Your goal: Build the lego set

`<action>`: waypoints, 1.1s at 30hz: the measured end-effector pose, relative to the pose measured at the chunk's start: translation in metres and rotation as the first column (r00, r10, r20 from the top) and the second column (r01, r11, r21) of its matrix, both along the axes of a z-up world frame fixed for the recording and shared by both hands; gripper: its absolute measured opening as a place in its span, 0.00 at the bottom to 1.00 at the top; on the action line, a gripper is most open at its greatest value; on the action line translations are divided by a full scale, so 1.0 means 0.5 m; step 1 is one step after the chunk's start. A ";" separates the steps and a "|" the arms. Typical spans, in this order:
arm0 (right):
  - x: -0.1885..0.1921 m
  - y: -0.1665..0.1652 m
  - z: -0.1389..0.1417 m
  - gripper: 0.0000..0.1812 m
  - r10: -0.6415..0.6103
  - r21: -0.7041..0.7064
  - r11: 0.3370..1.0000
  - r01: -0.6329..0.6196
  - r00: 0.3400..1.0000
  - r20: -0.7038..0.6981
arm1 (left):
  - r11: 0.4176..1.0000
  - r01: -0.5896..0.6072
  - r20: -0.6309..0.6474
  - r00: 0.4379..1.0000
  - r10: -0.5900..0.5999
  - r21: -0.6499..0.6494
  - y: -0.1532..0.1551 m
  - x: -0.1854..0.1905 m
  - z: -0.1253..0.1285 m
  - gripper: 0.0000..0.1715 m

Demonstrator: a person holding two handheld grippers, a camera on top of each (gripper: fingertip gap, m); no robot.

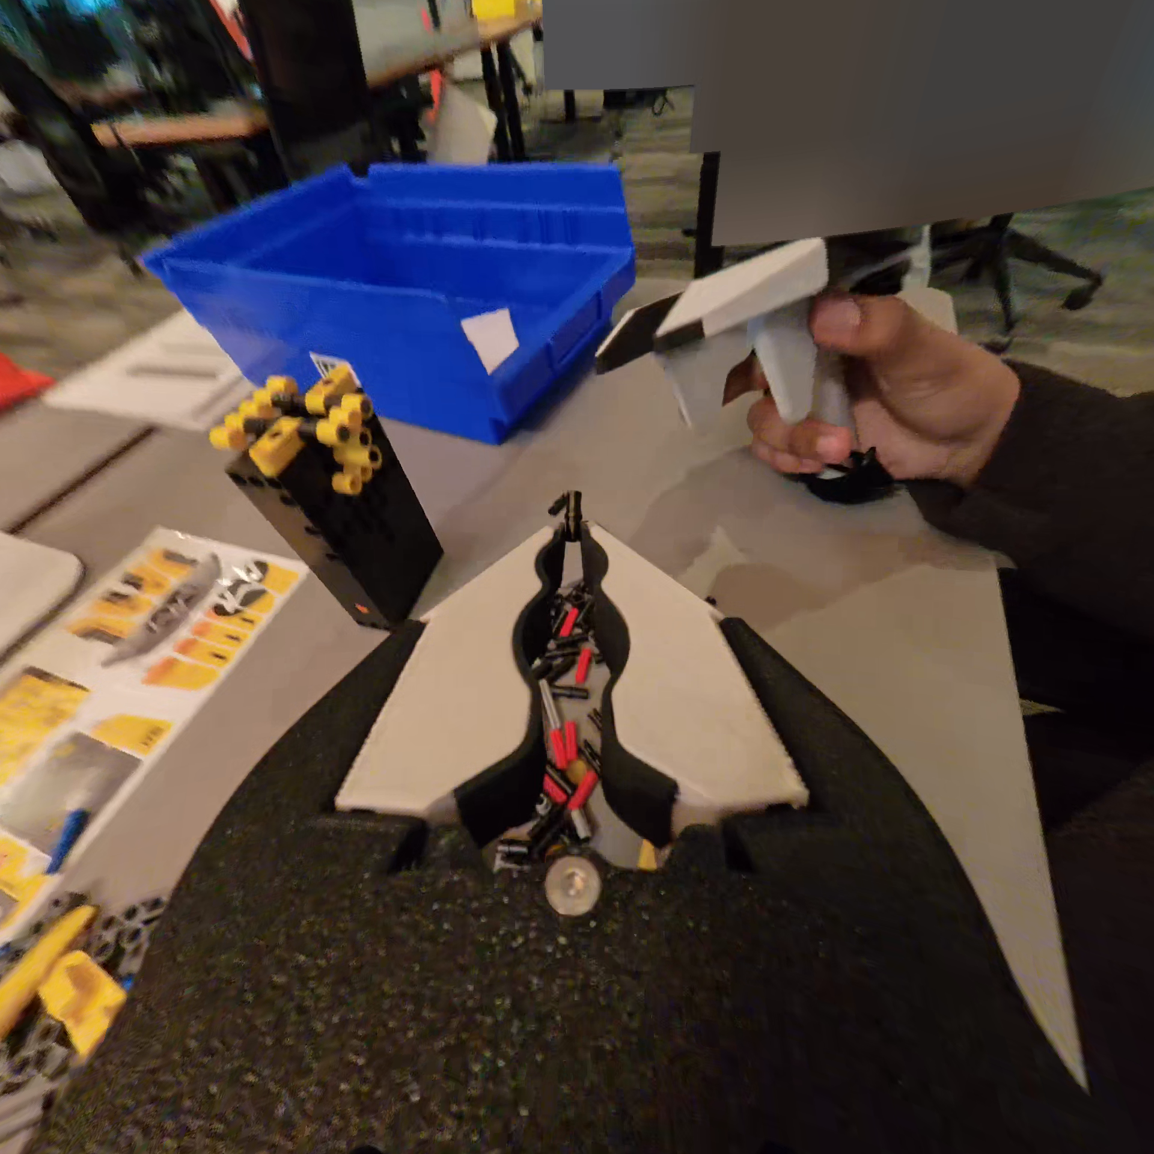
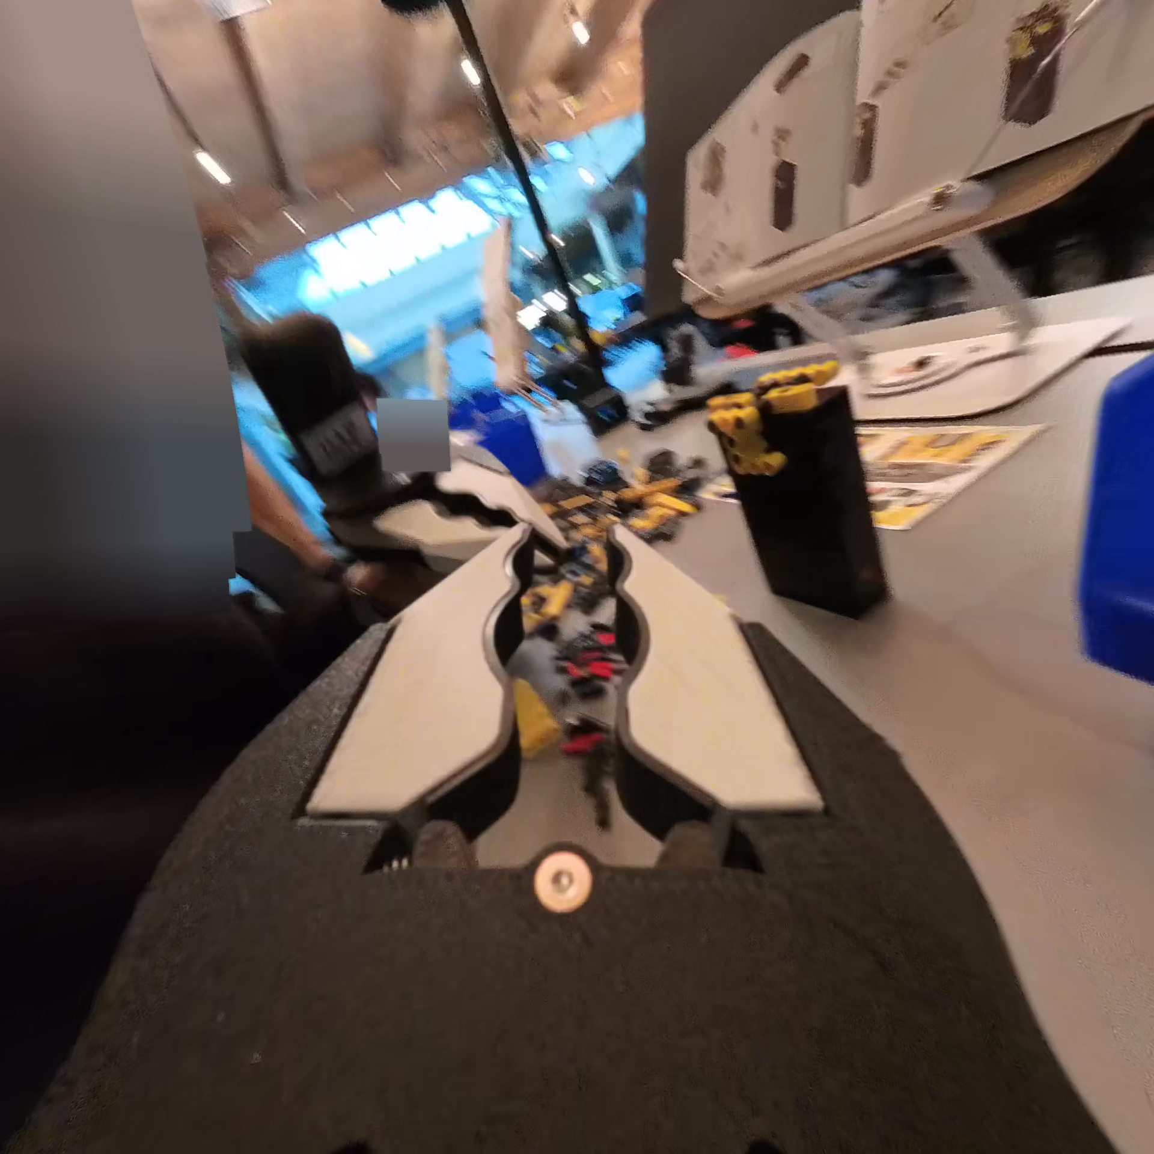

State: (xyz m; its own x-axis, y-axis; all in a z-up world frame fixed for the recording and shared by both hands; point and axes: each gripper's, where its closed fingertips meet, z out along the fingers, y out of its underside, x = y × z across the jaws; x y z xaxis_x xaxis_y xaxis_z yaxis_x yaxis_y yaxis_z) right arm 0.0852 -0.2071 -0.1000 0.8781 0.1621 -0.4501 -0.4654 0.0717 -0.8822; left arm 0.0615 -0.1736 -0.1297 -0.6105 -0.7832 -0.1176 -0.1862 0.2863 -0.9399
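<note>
A small black pin [image 1: 569, 509] is pinched at the tips of the left gripper [image 1: 571, 531], above a scatter of red and black pins [image 1: 565, 705] on the grey table [image 1: 812, 624]. Beside it stands a black block [image 1: 350, 531] topped with yellow connectors [image 1: 306, 424], a blue bin [image 1: 399, 281] behind. The right gripper [image 2: 569, 531] hovers with its fingers parted, holding nothing.

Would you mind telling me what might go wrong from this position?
The left gripper pinches a small black pin only at its fingertips, so it could slip out. The tall black block topped with yellow connectors stands close by; a sideways swing might topple it.
</note>
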 end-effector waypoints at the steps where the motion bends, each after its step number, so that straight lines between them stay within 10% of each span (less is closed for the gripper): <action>1: -0.001 -0.005 0.010 0.12 0.051 0.052 0.998 -0.047 0.996 -0.079 | 1.000 0.001 0.036 0.999 -0.002 0.017 -0.004 -0.002 0.007 0.02; 23: -0.076 0.043 -0.037 0.03 0.208 -0.106 0.971 -0.213 0.976 -0.063 | 0.983 0.062 0.170 0.981 -0.092 0.173 -0.042 -0.032 0.009 0.02; 33: -0.074 0.035 -0.021 0.02 0.187 -0.070 0.980 -0.187 0.982 -0.002 | 0.998 0.055 0.159 0.986 -0.050 -0.026 -0.036 -0.029 0.038 0.09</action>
